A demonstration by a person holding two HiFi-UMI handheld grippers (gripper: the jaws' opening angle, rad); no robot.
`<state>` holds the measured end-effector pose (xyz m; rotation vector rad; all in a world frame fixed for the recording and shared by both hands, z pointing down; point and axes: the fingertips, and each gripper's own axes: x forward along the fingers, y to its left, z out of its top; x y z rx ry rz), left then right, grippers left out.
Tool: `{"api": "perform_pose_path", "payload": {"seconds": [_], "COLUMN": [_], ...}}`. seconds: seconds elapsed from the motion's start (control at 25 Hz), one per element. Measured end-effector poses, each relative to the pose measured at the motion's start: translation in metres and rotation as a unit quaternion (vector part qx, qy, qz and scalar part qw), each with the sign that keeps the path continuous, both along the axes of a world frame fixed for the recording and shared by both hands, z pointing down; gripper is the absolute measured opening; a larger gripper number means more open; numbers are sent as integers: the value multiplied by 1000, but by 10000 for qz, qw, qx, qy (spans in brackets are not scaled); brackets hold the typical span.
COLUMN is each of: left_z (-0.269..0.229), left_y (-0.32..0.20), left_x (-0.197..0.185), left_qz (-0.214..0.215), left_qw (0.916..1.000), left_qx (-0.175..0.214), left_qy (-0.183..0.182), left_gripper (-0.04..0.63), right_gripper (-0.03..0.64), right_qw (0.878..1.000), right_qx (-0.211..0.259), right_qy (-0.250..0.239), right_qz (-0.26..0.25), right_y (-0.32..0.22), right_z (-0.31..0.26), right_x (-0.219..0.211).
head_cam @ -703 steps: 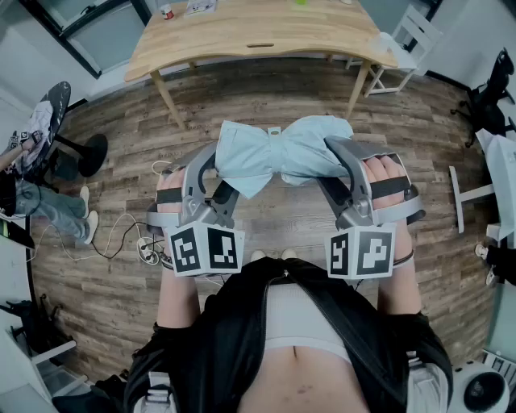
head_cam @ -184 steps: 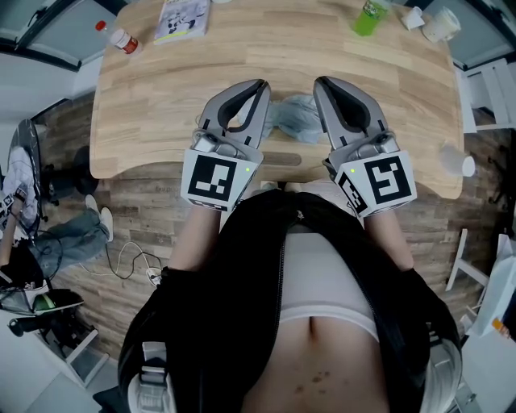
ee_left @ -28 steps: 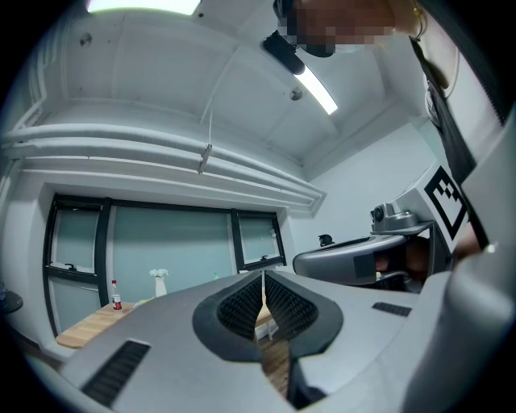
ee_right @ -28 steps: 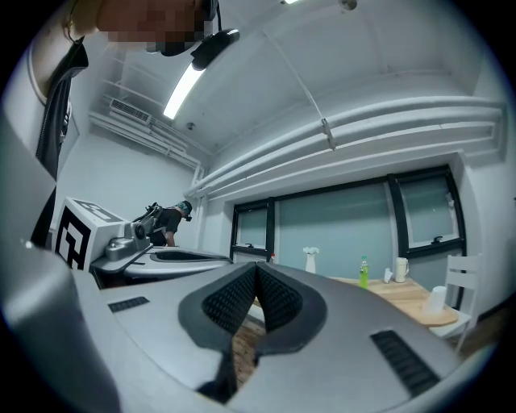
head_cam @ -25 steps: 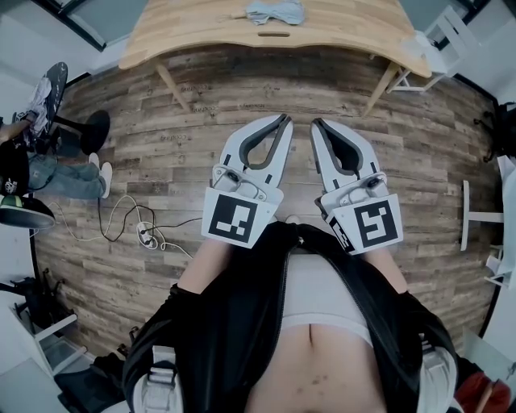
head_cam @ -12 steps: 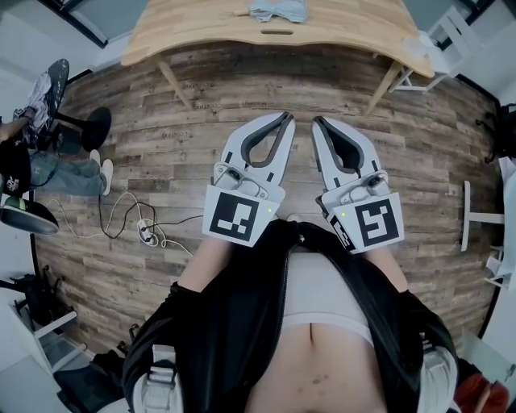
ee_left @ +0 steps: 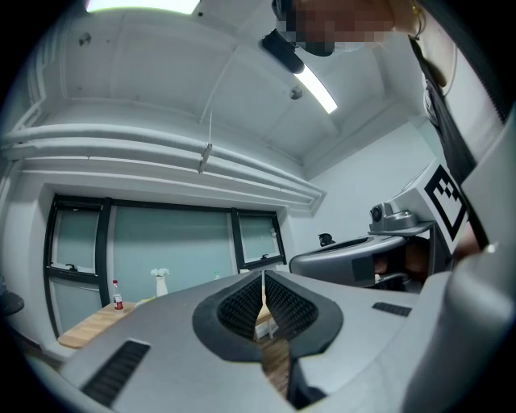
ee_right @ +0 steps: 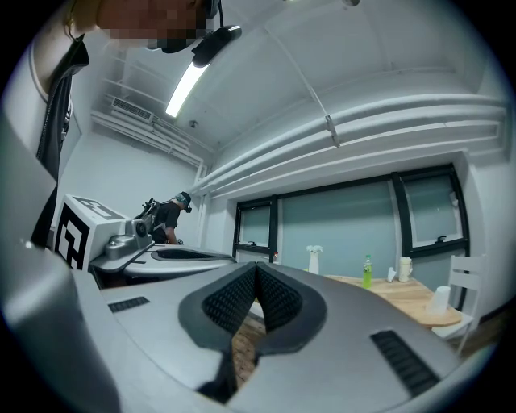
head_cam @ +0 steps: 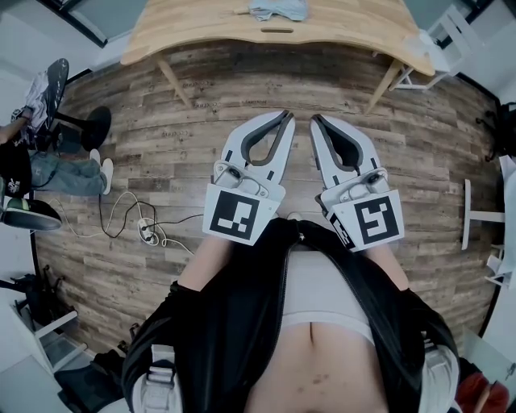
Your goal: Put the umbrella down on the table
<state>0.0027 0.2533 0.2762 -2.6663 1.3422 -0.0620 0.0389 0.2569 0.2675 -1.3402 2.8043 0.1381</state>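
The folded light-blue umbrella [head_cam: 275,10] lies on the wooden table [head_cam: 193,28] at the top of the head view, far from both grippers. My left gripper [head_cam: 287,116] and right gripper [head_cam: 314,119] are held side by side over the wood floor, close to my body, both pointing toward the table. Each is shut with nothing between its pads. In the left gripper view the left gripper [ee_left: 263,284] shows its ribbed pads pressed together. The right gripper [ee_right: 256,276] shows the same in its own view. The umbrella is hidden in both gripper views.
A seated person [head_cam: 28,157] and a cable with a power strip [head_cam: 147,234] are on the floor at the left. A white chair [head_cam: 442,36] stands by the table's right end. A green bottle [ee_right: 368,271], a vase [ee_right: 313,258] and a red-capped bottle [ee_left: 118,295] stand on the table.
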Motion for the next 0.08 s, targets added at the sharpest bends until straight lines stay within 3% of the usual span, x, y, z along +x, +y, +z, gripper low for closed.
{"api": "perform_pose_path", "payload": {"seconds": [0.08], "left_z": [0], "left_y": [0], "left_x": [-1], "left_qz": [3], "left_qw": [10000], "left_qx": [19], "left_qy": [-20], "left_gripper": [17], "right_gripper": [26], "right_qw": [10000], "right_qx": [3], "right_qy": [8], "right_qz": [12], "right_y": [0], "right_z": [0], "right_x": [0]}}
